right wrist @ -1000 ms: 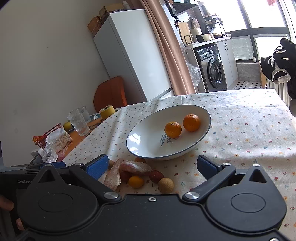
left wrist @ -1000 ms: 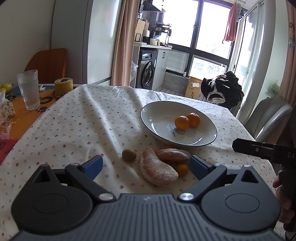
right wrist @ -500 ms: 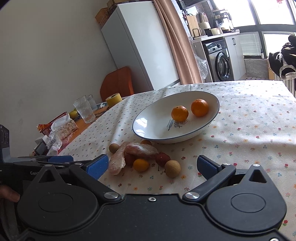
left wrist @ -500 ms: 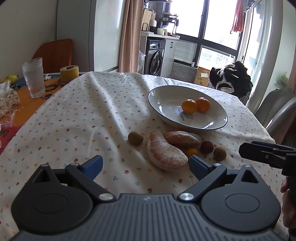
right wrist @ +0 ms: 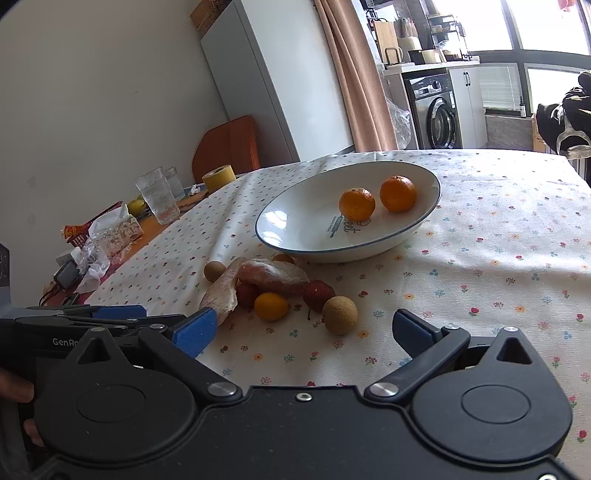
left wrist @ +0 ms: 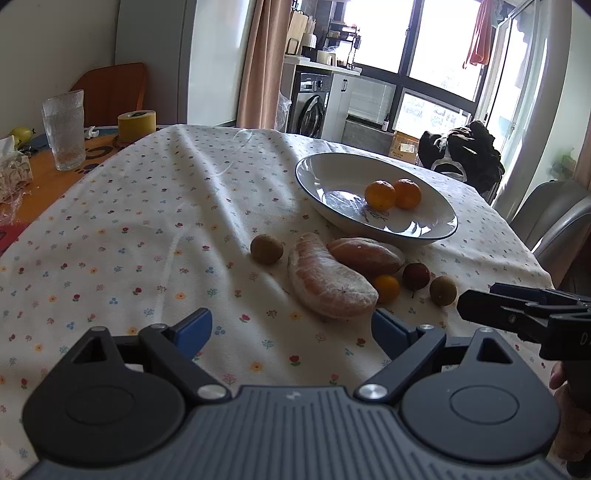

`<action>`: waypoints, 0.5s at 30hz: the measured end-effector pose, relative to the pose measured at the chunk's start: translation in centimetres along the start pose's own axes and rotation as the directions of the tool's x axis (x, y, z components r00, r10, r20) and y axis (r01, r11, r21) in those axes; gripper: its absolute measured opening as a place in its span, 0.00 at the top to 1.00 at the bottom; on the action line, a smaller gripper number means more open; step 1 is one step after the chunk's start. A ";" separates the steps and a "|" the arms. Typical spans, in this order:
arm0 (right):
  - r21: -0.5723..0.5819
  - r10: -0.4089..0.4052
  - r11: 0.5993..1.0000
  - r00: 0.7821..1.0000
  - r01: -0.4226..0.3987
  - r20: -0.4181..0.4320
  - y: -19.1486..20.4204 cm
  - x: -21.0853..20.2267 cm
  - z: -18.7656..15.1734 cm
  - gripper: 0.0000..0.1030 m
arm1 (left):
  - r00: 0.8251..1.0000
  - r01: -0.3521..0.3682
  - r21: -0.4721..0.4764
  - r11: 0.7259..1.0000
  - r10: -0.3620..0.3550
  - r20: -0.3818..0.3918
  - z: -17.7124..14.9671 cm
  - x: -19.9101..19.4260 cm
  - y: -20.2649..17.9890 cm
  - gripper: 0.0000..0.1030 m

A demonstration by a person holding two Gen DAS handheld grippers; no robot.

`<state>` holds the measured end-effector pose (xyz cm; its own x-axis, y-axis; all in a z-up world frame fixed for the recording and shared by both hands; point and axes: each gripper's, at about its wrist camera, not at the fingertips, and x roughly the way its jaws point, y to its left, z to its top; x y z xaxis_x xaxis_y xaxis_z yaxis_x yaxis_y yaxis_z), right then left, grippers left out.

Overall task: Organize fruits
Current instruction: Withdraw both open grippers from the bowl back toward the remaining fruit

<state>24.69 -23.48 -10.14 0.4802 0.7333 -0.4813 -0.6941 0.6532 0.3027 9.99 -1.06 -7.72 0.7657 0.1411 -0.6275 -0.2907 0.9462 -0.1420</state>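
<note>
Left hand-held gripper (left wrist: 291, 332) wide open, empty; right hand-held gripper (right wrist: 301, 330) likewise, above flower-print desk (right wrist: 498, 258); two round oranges (right wrist: 357, 204) in white blue-rimmed bowl (right wrist: 295, 225).

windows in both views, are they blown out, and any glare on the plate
Left wrist view: the windows are blown out to white, and the plate shows a bright reflection near its middle. Right wrist view: the windows are also overexposed, the plate has small highlights at its left, and sunlight falls across the tablecloth.
</note>
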 end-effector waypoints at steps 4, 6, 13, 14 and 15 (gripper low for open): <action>-0.003 0.003 1.000 1.000 -0.003 -0.010 0.1 0.4 -0.1 0.08 | 0.999 0.028 -0.011 1.000 -0.028 0.022 0.1 -0.1 -0.2 0.15; 0.002 0.004 1.000 1.000 -0.004 -0.015 0.0 0.6 -0.2 0.11 | 0.999 0.034 -0.007 0.999 -0.034 0.028 0.2 0.1 -0.5 0.16; 0.015 -0.017 1.000 0.999 0.018 -0.036 -0.5 1.5 -0.1 0.23 | 0.997 0.069 -0.009 0.998 -0.069 0.020 0.4 1.7 -1.2 0.21; 0.015 -0.019 1.000 0.999 0.020 -0.038 -0.5 1.6 -0.1 0.24 | 0.997 0.072 -0.011 0.997 -0.072 0.017 0.4 1.9 -1.3 0.21; 0.014 -0.022 1.000 0.999 0.023 -0.041 -0.5 1.7 -0.1 0.25 | 0.997 0.076 -0.011 0.997 -0.076 0.015 0.4 2.1 -1.3 0.22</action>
<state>25.85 -22.58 -11.16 0.4735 0.7102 -0.5209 -0.6754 0.6724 0.3028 12.24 -1.87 -8.56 0.7941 0.0736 -0.6034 -0.2384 0.9508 -0.1978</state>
